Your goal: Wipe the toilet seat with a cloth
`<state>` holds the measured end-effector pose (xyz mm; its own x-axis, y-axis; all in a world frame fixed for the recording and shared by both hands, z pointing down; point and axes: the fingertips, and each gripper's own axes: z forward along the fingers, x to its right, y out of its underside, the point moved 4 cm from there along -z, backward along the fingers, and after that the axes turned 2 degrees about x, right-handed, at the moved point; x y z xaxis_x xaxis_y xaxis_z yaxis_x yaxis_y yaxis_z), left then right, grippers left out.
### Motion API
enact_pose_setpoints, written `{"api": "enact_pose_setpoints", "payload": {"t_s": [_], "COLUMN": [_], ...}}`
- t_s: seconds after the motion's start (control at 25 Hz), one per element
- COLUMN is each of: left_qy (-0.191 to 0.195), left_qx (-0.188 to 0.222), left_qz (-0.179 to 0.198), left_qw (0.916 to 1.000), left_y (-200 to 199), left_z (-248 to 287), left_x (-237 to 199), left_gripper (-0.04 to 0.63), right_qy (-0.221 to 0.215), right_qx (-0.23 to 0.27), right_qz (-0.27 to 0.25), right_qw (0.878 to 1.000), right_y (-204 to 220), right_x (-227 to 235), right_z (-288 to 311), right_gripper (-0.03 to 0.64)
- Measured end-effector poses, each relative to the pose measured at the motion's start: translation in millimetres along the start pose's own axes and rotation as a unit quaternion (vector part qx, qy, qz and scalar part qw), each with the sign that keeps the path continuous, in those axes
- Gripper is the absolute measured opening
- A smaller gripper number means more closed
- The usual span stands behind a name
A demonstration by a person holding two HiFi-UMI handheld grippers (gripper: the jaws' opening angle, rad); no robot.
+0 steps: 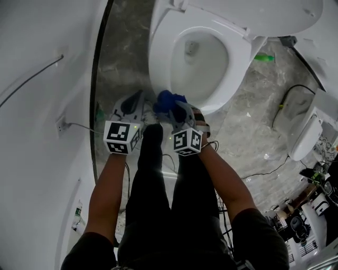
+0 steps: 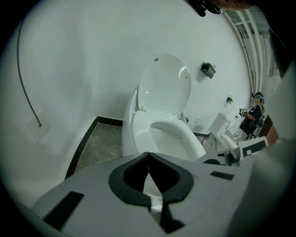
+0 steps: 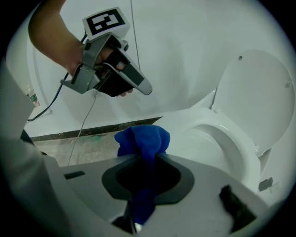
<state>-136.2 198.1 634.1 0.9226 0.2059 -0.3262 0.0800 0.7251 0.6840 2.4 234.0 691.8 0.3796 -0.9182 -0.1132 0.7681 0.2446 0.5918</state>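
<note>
Below the raised lid (image 1: 253, 16), the toilet seat (image 1: 160, 52) is laid flat on the bowl, its long axis running away from the person. At its near rim the right gripper (image 1: 177, 108) is held, jaws clamped on a bunched blue cloth (image 3: 143, 139); whether the cloth touches the seat cannot be told. From these jaws the seat is judged to lie ahead and rightward. Just to the left, off the seat, the left gripper (image 1: 134, 103) is kept closed and empty.

Our left hand-held gripper (image 1: 138, 98), mid-frame, has its jaws pressed together on nothing; our right hand-held gripper (image 1: 177, 109), just beside it, clamps the blue cloth (image 1: 168, 98).
</note>
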Motion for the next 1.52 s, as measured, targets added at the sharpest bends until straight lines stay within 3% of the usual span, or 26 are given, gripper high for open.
{"api": "enact_pose_setpoints", "payload": {"t_s": [0.6,1.28,1.52], "left_qy": [-0.025,-0.027,-0.031], "left_qx": [0.001,-0.004,0.0], "left_qz": [-0.021,-0.03,-0.033], "left_qw": [0.9995,0.9992,0.999], "left_y": [7.5,7.1,2.9], "left_z": [-9.3,-0.9,3.4], "left_x": [-25.4,-34.3,-30.2], "left_gripper": [0.009,0.009,0.009], "right_qy": [0.044,0.122,0.152], "right_qx": [0.039,0.031,0.031], "right_qz": [0.027,0.066,0.116], "right_qw": [0.998,0.99,0.981], "right_y": [-81.1,-105.2,-92.0], "right_x": [76.8,212.8,248.0], "right_z": [71.5,103.9,98.3], "right_gripper": [0.058,0.058,0.058]}}
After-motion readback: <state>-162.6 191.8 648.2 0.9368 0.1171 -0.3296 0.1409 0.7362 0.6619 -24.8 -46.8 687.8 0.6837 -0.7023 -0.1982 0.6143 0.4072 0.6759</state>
